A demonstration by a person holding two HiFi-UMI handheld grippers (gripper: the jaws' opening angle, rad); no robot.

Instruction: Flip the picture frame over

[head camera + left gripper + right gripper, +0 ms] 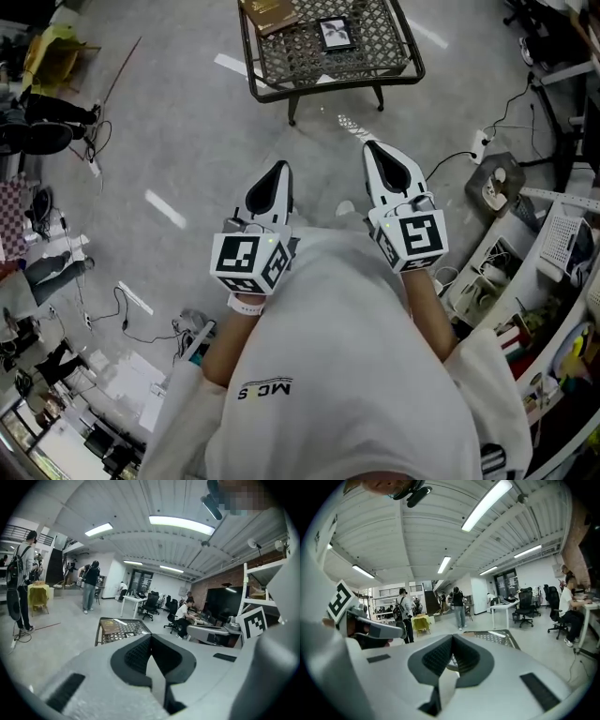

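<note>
Close against the person's white shirt (328, 356), both grippers are held above the floor, well apart from the table. On the left gripper (272, 176) the jaws meet, with nothing between them. The right gripper (382, 155) is the same: pads pressed together and empty. Ahead of them stands a lattice-topped metal table (375, 47). The picture frame (335, 34) lies flat on it, right of the middle and untouched. A brown book (270, 13) lies by the left edge.
</note>
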